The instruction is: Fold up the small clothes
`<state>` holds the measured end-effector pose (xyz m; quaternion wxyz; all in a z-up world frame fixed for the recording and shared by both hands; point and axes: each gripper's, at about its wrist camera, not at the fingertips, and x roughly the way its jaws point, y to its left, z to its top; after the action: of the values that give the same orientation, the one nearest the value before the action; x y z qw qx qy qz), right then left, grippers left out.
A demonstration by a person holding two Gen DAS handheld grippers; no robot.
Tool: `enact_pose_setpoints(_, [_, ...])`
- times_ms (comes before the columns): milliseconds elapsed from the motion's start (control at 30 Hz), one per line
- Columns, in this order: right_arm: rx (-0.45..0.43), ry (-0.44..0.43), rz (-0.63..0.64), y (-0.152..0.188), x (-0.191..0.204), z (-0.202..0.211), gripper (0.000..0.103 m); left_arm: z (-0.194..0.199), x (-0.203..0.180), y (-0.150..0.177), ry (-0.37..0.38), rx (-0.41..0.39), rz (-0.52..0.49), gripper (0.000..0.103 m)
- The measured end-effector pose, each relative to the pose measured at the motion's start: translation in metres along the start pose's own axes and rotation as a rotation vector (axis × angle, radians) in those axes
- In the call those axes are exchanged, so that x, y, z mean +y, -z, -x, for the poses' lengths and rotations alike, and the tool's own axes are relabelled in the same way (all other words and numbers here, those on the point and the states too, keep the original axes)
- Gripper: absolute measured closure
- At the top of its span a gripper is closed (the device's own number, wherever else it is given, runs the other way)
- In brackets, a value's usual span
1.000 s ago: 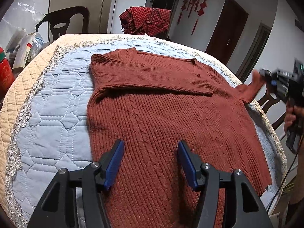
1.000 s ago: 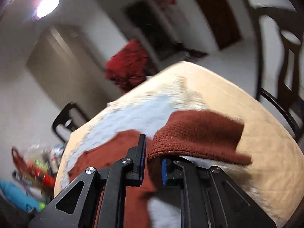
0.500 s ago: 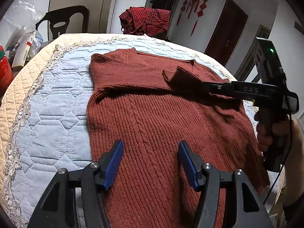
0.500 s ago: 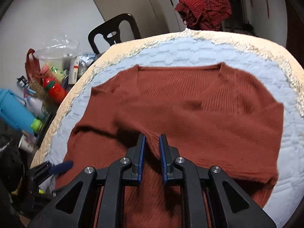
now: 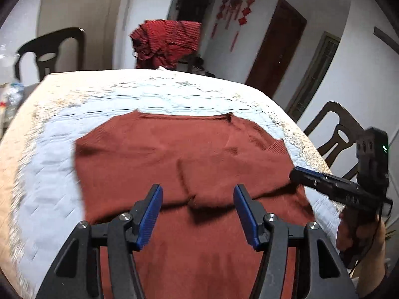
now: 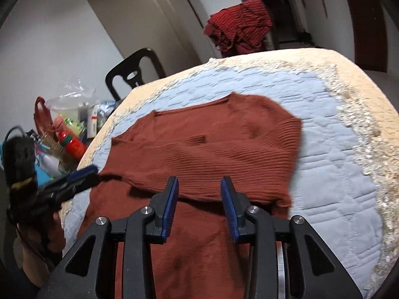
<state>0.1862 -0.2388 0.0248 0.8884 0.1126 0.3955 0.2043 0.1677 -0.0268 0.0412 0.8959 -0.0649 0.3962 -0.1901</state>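
Note:
A rust-brown knit sweater (image 5: 199, 149) (image 6: 212, 144) lies flat on the quilted blue table cover (image 5: 49, 174) (image 6: 336, 162), with both sleeves folded across its chest. My left gripper (image 5: 197, 199) hovers over the lower body of the sweater. Its jaws are apart and closing a little, with nothing pressed between them. Its tip also shows at the left of the right wrist view, left gripper (image 6: 84, 172). My right gripper (image 6: 199, 189) hangs above the folded sleeve's edge, its jaws opening and empty. From the side it appears at the sweater's right edge, right gripper (image 5: 299, 173).
A red plaid garment (image 5: 167, 39) (image 6: 239, 25) hangs on a chair behind the table. Dark chairs (image 5: 49, 49) (image 5: 341, 134) stand at the back left and right. Bottles and bags (image 6: 67, 129) crowd the left side. A beige quilted border rings the cover.
My right gripper carried the sleeve across the chest, laid it down and let go as its jaws opened. My left gripper lifted and shifted over the sweater.

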Motion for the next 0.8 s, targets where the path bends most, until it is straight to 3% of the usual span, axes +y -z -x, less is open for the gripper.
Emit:
enact_pose_setpoints(200, [-0.009,0.155,0.069,-0.007,0.002,0.003,0.067,-0.049,-0.006,-0.007,-0.034,0.095,-0.012,0.053])
enact_pose_setpoints(300, [-0.005,0.191,0.088,-0.008,-0.001,0.000,0.067,-0.062,-0.013,-0.004,-0.063,0.120,-0.031,0.055])
enact_pose_setpoints(333, [-0.003,0.200,0.092,-0.008,-0.002,-0.002,0.067,-0.063,-0.014,-0.004,-0.069,0.119,-0.037,0.057])
enact_pose_setpoints(467, [0.006,0.210,0.097,-0.008,-0.008,-0.009,0.067,-0.063,-0.017,-0.006,-0.075,0.122,-0.060,0.086])
enact_pose_setpoints(500, [0.006,0.210,0.099,-0.008,-0.009,-0.010,0.067,-0.063,-0.019,-0.006,-0.072,0.121,-0.070,0.089])
enact_pose_setpoints(800, [-0.009,0.202,0.092,-0.011,-0.018,-0.010,0.067,-0.039,-0.044,-0.030,-0.023,0.013,-0.139,0.092])
